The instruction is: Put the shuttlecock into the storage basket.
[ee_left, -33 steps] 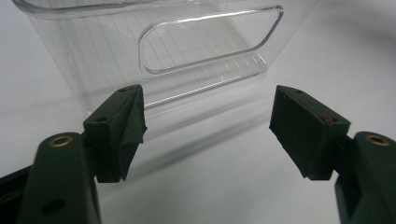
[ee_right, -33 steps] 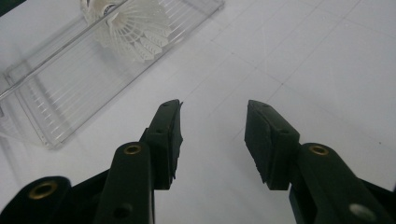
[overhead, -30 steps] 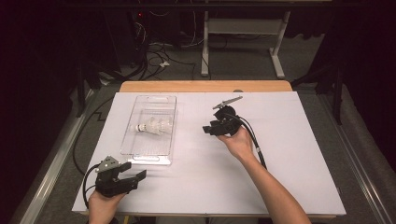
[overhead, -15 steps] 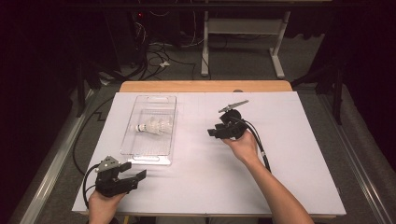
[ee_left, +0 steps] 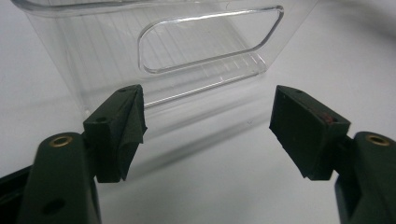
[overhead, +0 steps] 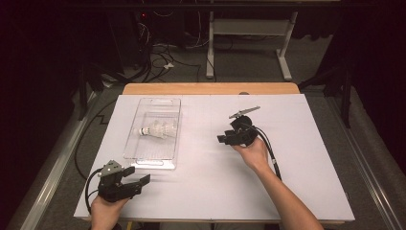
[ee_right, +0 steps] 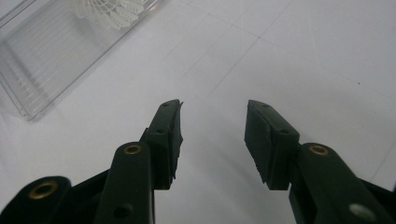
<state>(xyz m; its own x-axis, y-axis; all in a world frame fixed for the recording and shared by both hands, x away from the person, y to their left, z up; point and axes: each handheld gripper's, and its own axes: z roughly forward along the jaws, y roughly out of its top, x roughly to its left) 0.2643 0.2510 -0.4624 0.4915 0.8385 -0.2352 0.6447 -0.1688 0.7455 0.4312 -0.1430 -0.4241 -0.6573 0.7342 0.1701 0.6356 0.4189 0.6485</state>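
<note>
High view: clear plastic bin (overhead: 154, 155) lies on the white table (overhead: 297, 191), left of centre, with a white shuttlecock (overhead: 157, 130) lying on its side inside, cork end toward 9 o'clock. Right gripper (overhead: 225, 139) sits at about 3 o'clock from the bin, well apart from it, jaws pointing toward 9 o'clock, nothing in them. Left gripper (overhead: 139, 177) rests near the table's front edge, at 7 o'clock from the bin, just beside its near end, jaws toward 3 o'clock.

Left gripper view: left gripper (ee_left: 205, 135) jaws wide apart, empty; the bin's (ee_left: 205, 51) handle-cutout end wall stands at 12 o'clock, close ahead, not touched.

Right gripper view: right gripper (ee_right: 212, 135) jaws roughly half spread, bare table between them. Bin (ee_right: 51, 56) at 10 o'clock, shuttlecock's (ee_right: 112, 11) feather skirt at 11 o'clock near the frame top.

Judgement: the shuttlecock looks already placed in the bin, right hand clear of it; either done or between steps. If the shuttlecock is wanted again, the right gripper must travel toward 9 o'clock, drop over the bin wall and close gently on the skirt or cork; feathers crush easily.
</note>
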